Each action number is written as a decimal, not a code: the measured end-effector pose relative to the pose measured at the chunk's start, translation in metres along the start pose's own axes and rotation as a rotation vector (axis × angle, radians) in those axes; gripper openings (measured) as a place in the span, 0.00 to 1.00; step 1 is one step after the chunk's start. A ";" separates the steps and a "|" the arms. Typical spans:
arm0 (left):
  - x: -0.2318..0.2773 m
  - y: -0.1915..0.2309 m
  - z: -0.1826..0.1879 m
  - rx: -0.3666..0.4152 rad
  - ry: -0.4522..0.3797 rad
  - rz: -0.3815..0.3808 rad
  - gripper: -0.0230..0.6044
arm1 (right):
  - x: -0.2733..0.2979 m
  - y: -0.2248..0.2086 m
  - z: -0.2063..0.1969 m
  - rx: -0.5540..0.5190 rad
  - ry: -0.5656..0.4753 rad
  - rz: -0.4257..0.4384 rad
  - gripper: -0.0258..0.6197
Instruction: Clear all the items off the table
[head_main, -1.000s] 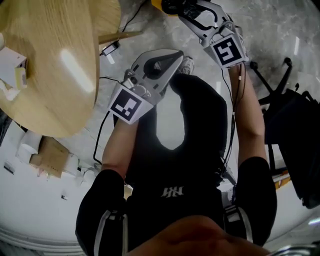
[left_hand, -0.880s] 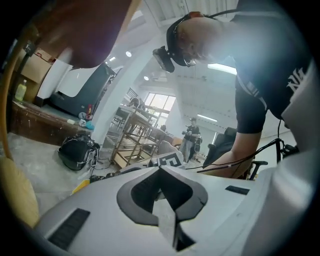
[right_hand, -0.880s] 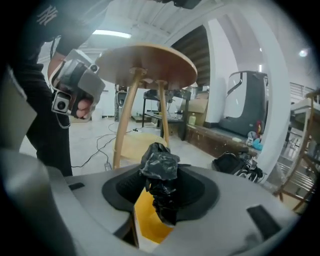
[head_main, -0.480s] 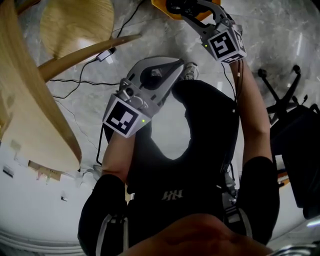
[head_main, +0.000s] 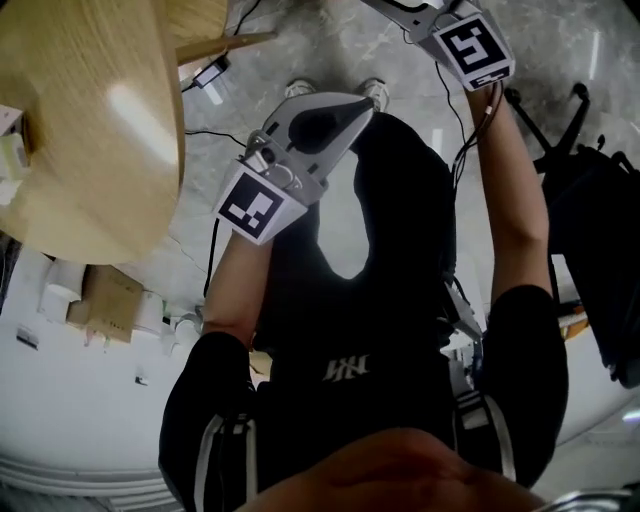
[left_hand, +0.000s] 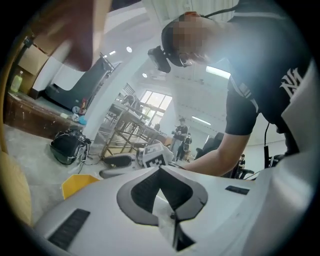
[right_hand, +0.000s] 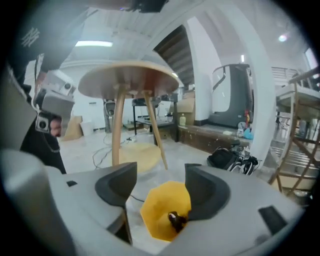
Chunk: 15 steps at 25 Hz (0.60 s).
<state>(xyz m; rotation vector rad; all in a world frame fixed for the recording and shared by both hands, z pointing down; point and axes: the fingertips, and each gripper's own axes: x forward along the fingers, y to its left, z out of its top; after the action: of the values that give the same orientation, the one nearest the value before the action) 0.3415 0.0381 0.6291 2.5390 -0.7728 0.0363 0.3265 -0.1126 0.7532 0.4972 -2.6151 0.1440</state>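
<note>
1. The right gripper (right_hand: 160, 172) hangs over a yellow plastic bin (right_hand: 155, 220) on the floor; its jaws have just been opening and stand wide, gripping nothing. A small dark item (right_hand: 175, 220) lies in the bin below.
2. The left gripper (left_hand: 160, 169) has its jaws together; nothing shows between them.
3. This reads as the drop-off step; the next move calls for turning back to the round pale wooden table (head_main: 90, 150), where a white box-like item (head_main: 8, 125) sits at the edge, not yet cleared.
</note>
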 end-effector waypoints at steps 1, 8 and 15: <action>-0.002 -0.016 0.007 -0.016 0.005 -0.010 0.06 | -0.016 0.001 0.023 0.016 -0.037 -0.002 0.51; -0.048 -0.114 0.099 -0.132 0.010 -0.011 0.06 | -0.172 0.013 0.193 0.224 -0.257 0.028 0.24; -0.137 -0.153 0.227 0.035 -0.086 0.091 0.06 | -0.366 0.007 0.379 0.277 -0.565 -0.123 0.12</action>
<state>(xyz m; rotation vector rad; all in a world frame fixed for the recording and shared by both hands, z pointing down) 0.2823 0.1168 0.3389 2.5506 -0.9286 -0.0299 0.4626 -0.0592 0.2470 0.9038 -3.1168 0.3763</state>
